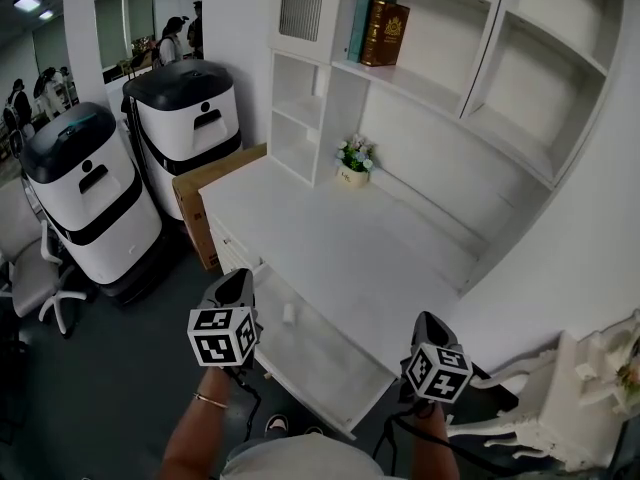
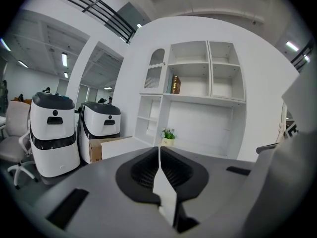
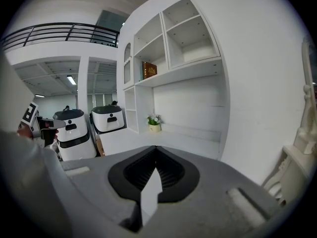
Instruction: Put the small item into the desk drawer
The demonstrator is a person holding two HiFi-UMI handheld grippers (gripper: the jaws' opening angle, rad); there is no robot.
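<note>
In the head view the white desk (image 1: 340, 248) has its drawer (image 1: 335, 368) pulled out toward me. A small white item (image 1: 289, 314) lies inside the drawer near its left end. My left gripper (image 1: 238, 282) hangs just left of that item, above the drawer's left corner, its jaws shut with nothing between them. In the left gripper view the left gripper (image 2: 159, 151) points level at the desk and shelves. My right gripper (image 1: 430, 326) is over the drawer's right end, also shut and empty. The right gripper (image 3: 156, 151) faces the desk top.
A small potted plant (image 1: 354, 160) stands at the back of the desk, and books (image 1: 381, 31) sit on the shelf unit above. Two white machines (image 1: 92, 200) and a cardboard box (image 1: 205, 196) stand to the left. An ornate white chair (image 1: 565, 398) is at the right.
</note>
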